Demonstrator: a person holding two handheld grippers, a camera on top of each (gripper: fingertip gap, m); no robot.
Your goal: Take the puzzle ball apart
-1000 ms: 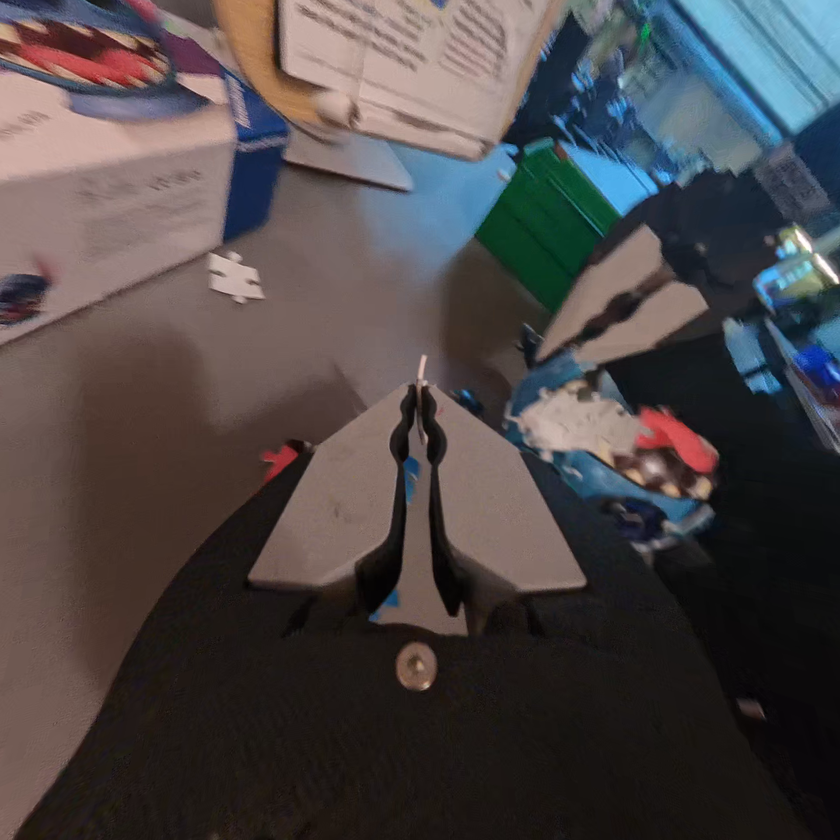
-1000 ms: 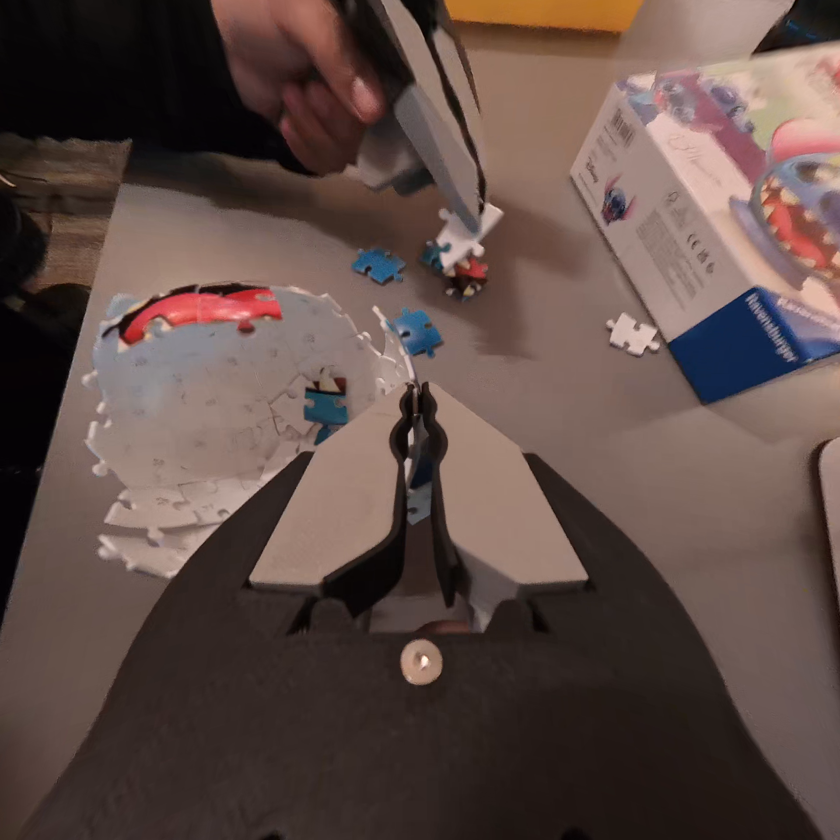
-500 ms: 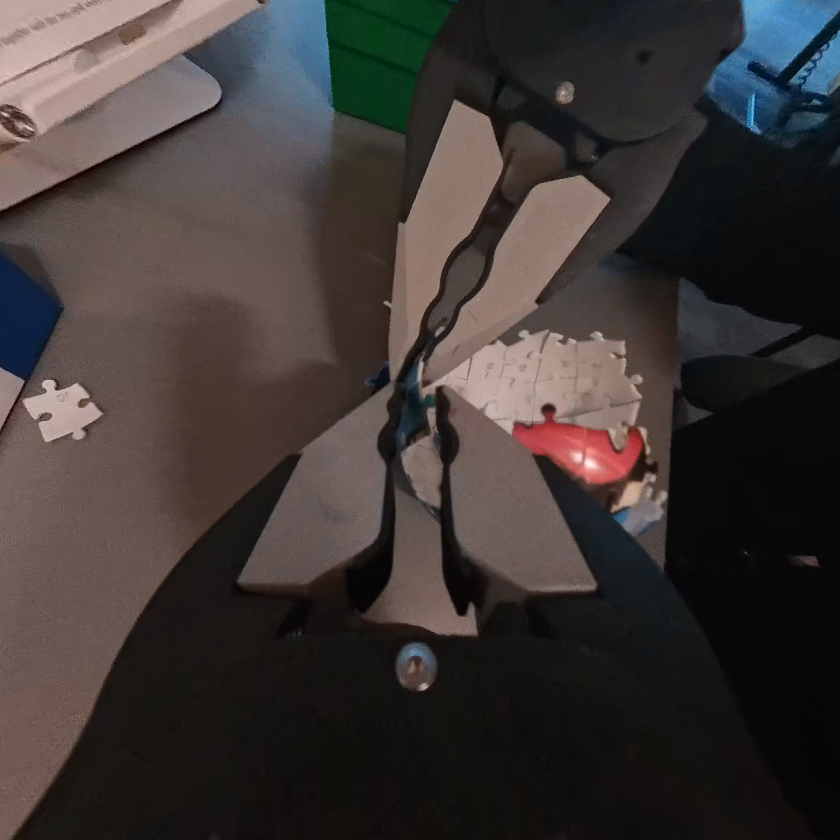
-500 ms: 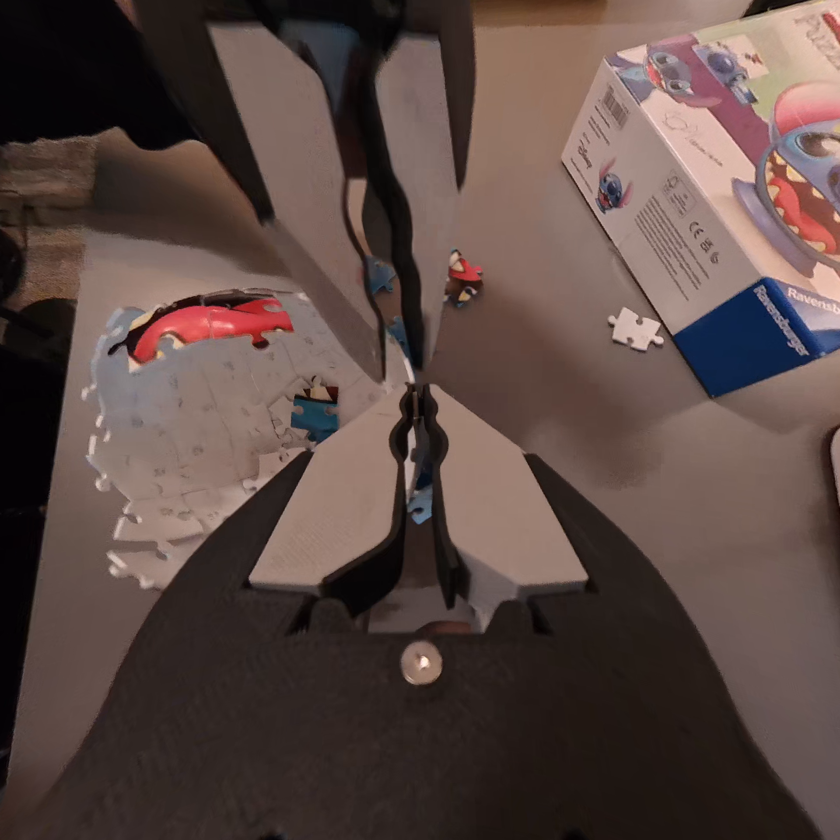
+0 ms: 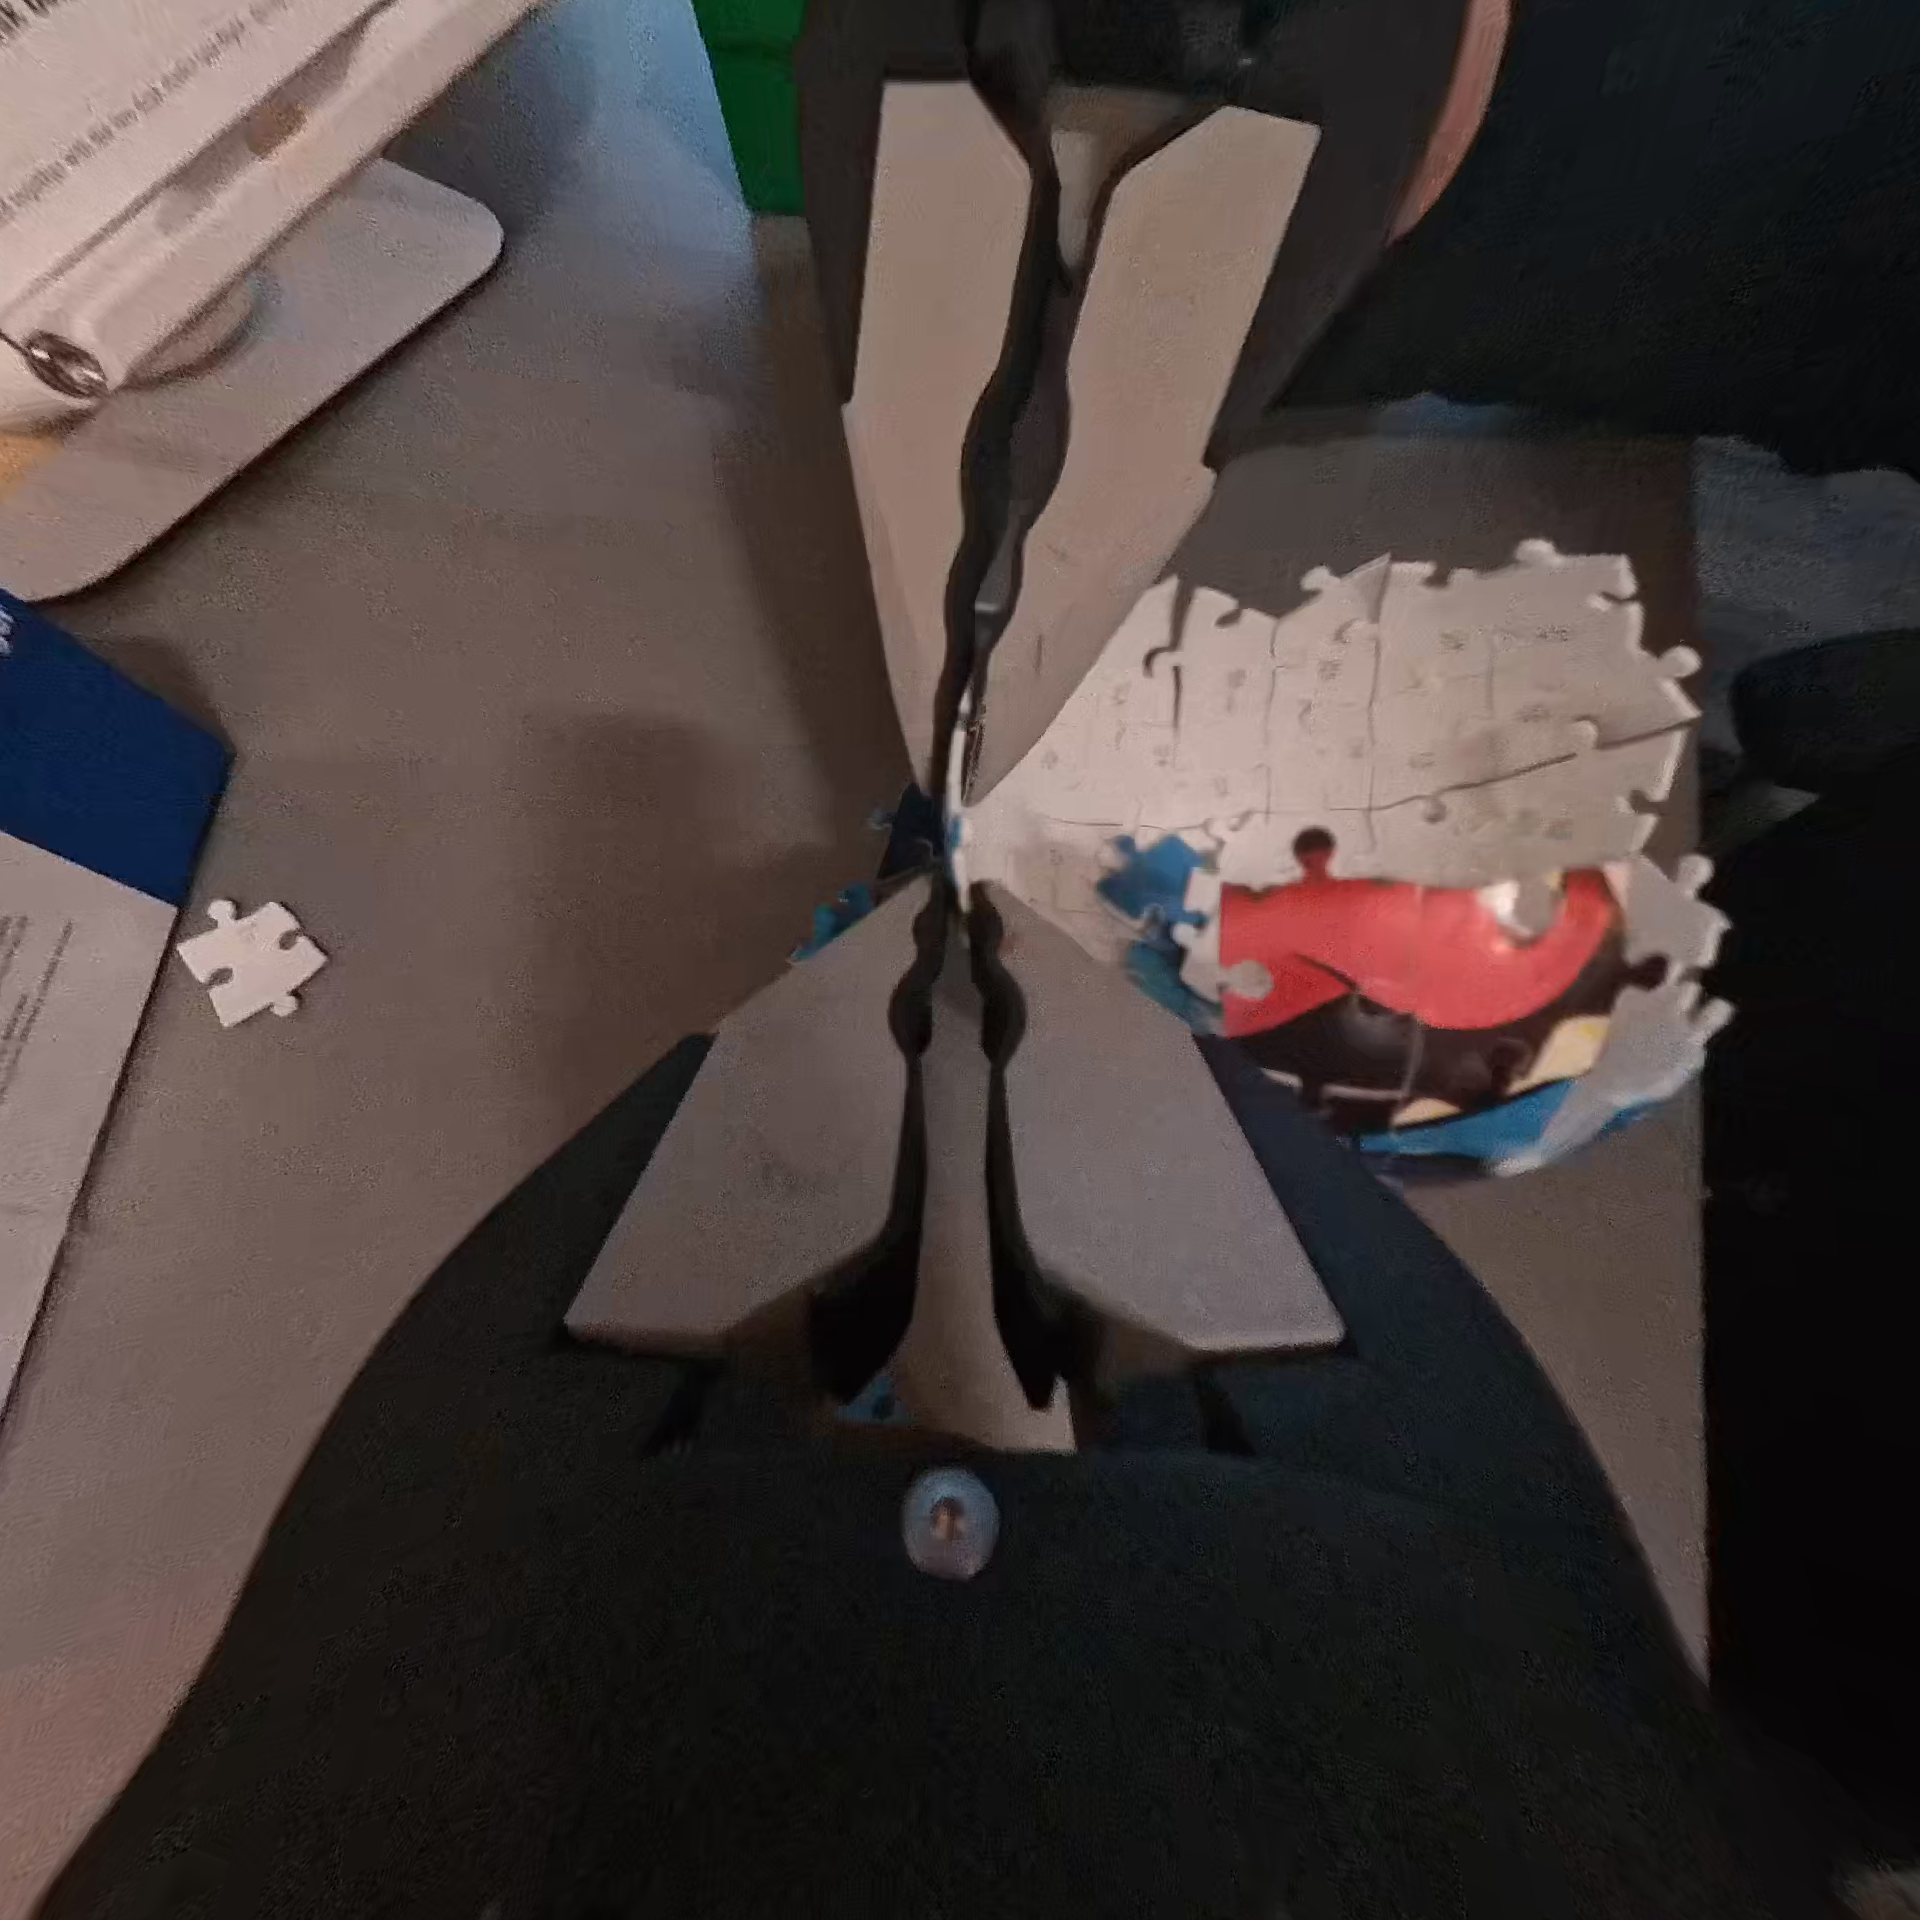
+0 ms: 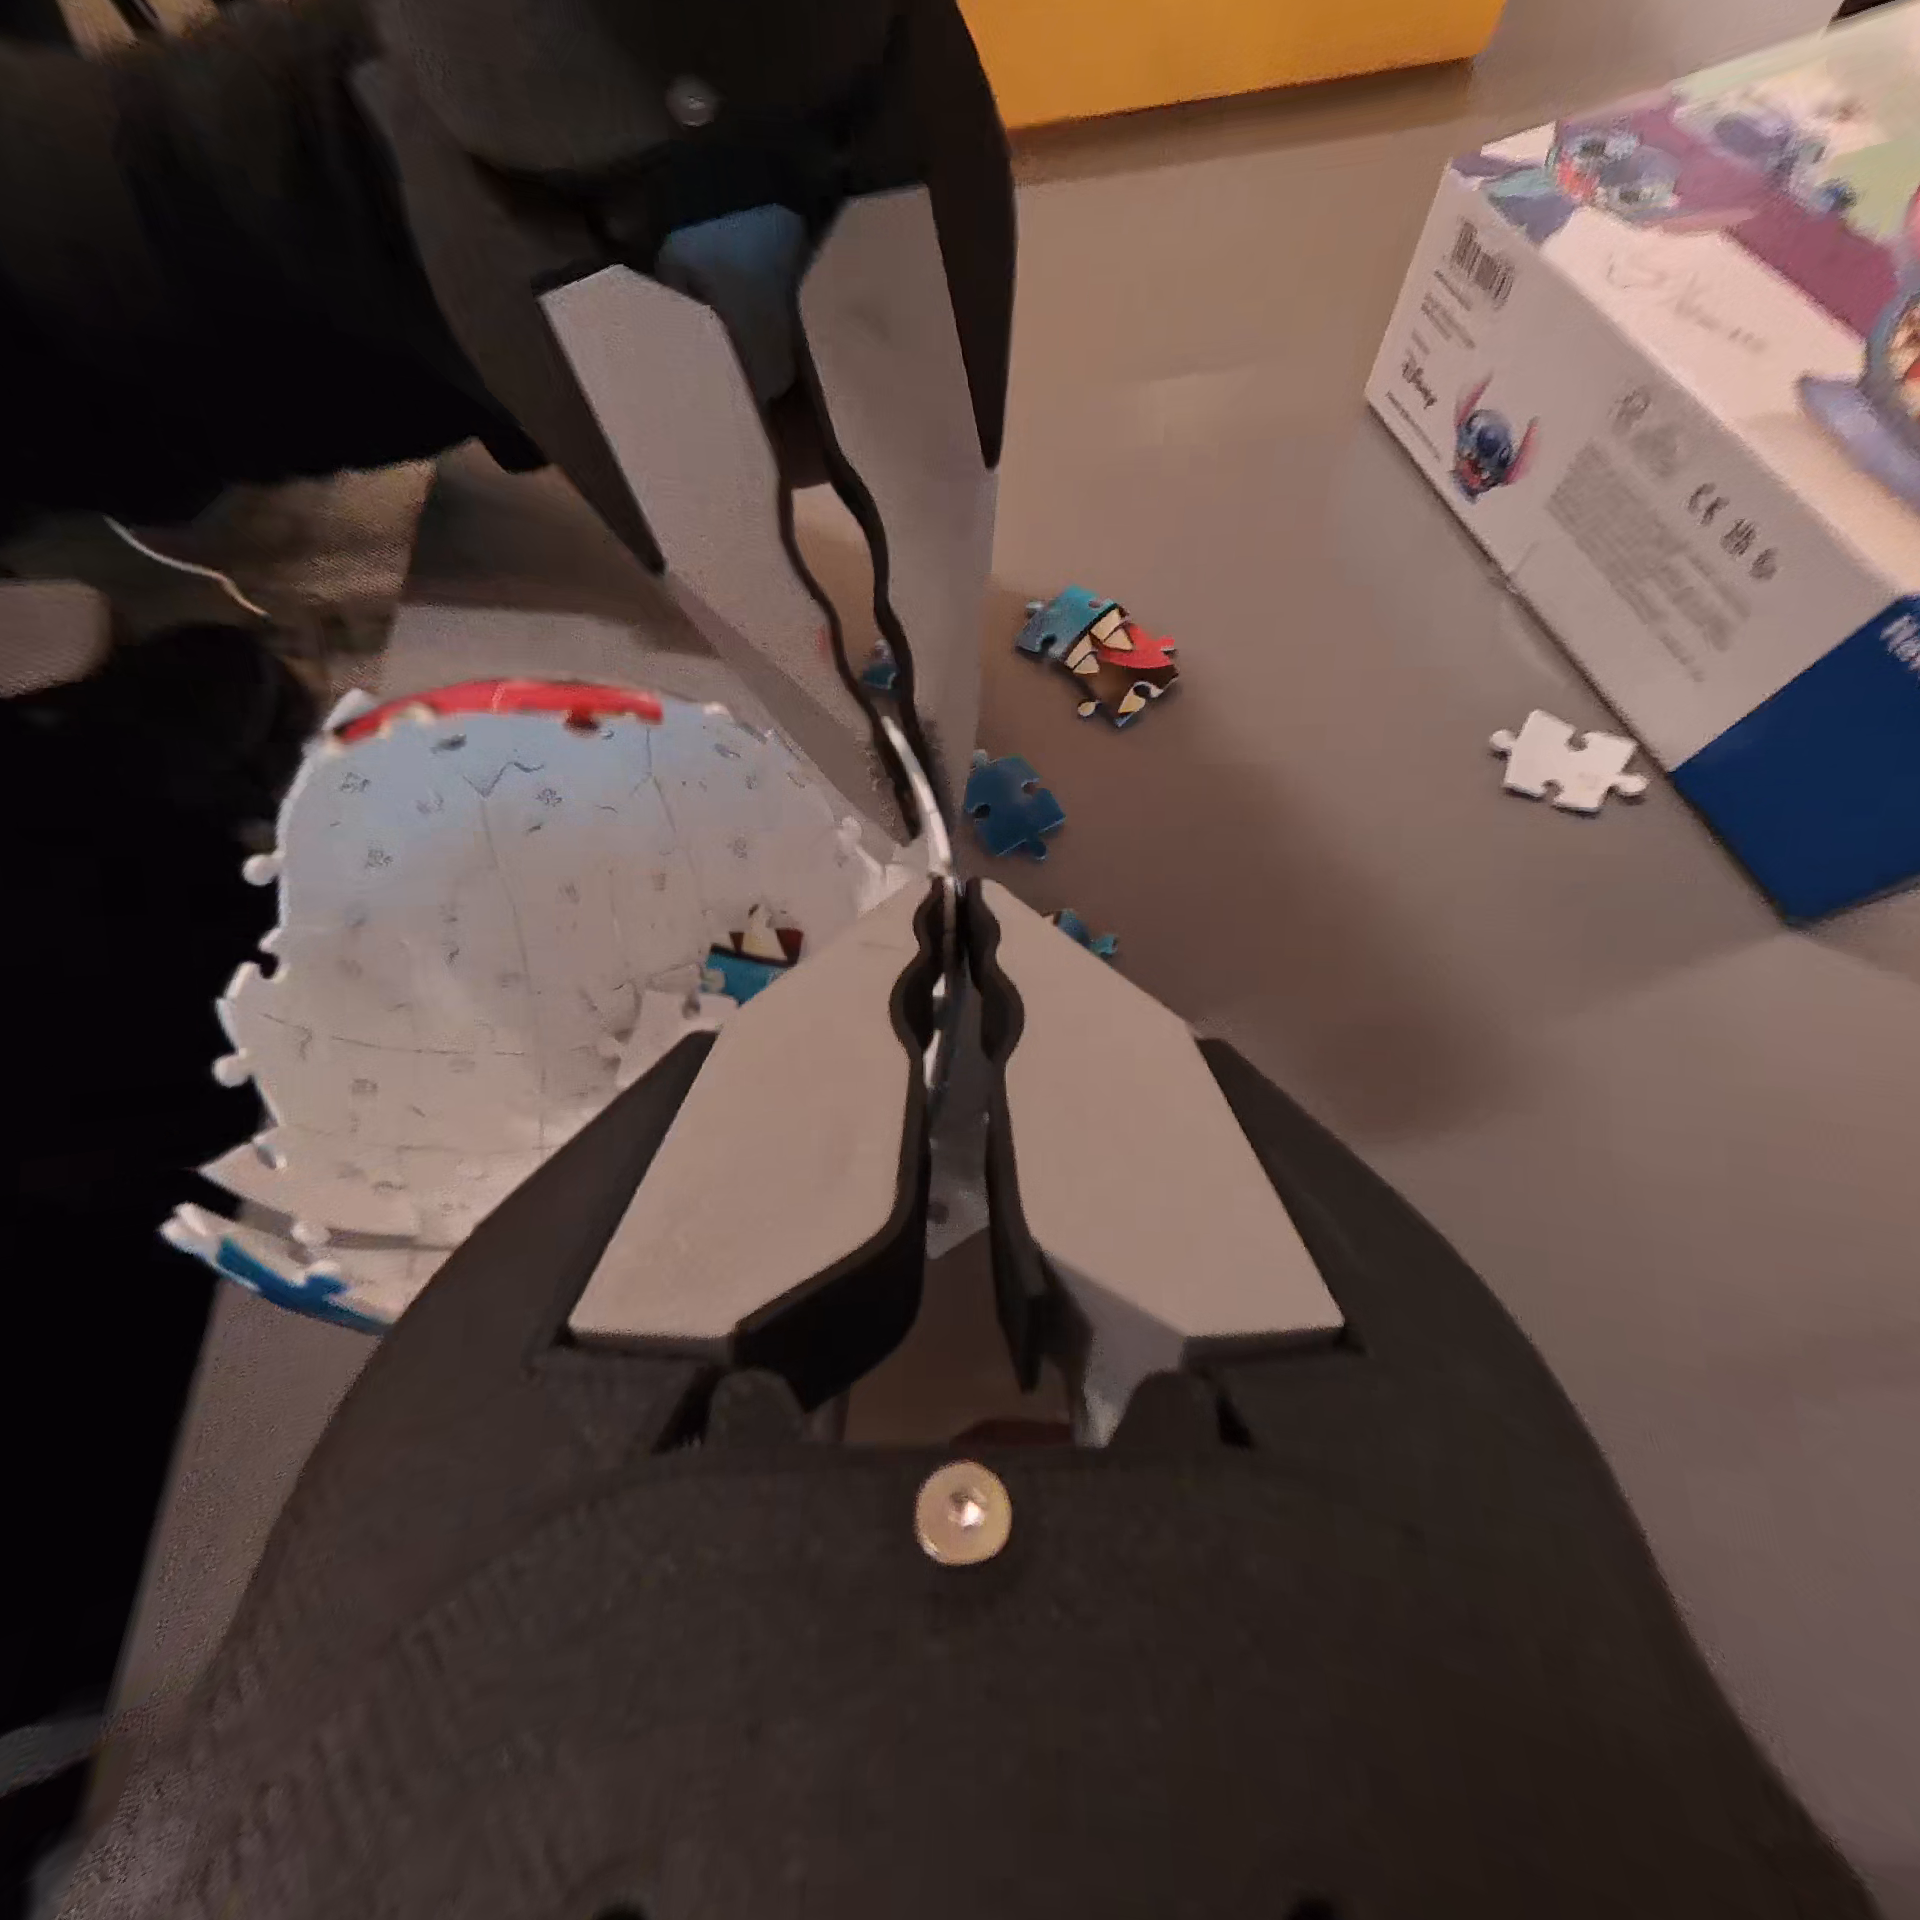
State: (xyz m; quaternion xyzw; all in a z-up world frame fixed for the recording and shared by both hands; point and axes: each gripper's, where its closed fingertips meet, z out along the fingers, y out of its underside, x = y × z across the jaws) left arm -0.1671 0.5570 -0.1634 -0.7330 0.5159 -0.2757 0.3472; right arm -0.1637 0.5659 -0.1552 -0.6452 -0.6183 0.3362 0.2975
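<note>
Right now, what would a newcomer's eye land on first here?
The left tool and right tool meet tip to tip, both shut on the white rim of a half-built domed puzzle shell, left of centre in the right wrist view. Loose pieces lie beyond the tips; a printed box stands far right.

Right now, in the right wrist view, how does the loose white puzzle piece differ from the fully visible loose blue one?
The white piece shows a blank white side, while the blue piece shows solid blue. The white piece lies right beside the box, at its blue corner. The blue piece lies away from the box, close to the domed puzzle shell. Both are single pieces lying flat on the grey table, joined to nothing.
</note>
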